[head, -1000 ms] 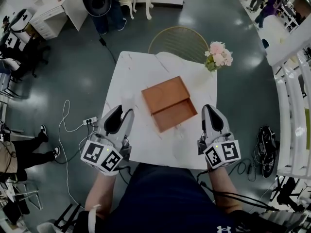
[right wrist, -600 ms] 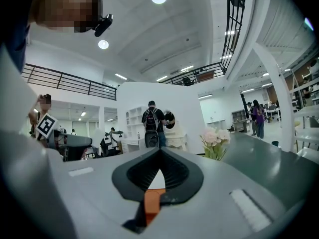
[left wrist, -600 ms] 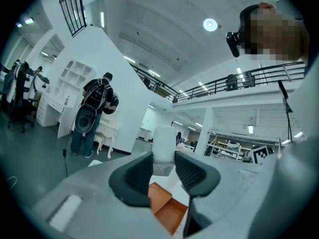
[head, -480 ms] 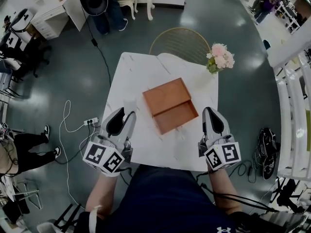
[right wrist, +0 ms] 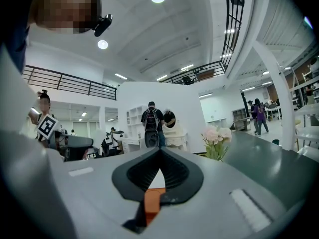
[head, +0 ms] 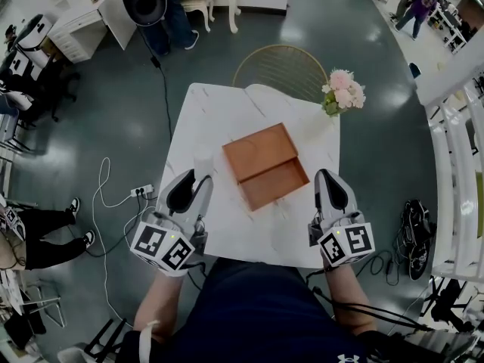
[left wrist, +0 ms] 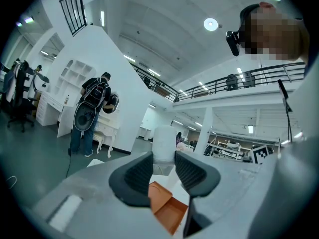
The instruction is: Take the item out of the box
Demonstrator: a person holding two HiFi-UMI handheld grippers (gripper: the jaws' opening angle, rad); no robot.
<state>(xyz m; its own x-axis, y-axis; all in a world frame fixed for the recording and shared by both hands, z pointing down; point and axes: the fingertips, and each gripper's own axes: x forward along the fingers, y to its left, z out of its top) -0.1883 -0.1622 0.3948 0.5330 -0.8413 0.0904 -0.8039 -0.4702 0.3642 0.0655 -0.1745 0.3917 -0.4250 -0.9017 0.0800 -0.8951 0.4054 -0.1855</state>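
Brown box [head: 265, 165] open on white table [head: 204, 119]; removal not begun.
Both grippers hang over the table's near edge, apart from the box. Left gripper [head: 190, 186] has its jaws parted with nothing between them. Right gripper [head: 328, 180] has its jaws closed tip to tip, empty. Box sits mid-table, two shallow matte orange-brown halves side by side. No item is discernible inside from the head view. Reach, grasp and lift judged outstanding.

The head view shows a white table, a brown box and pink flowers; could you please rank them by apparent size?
1. White table, clearly the largest.
2. Brown box, lying open on it.
3. Pink flowers, the smallest, at the table's far right corner.
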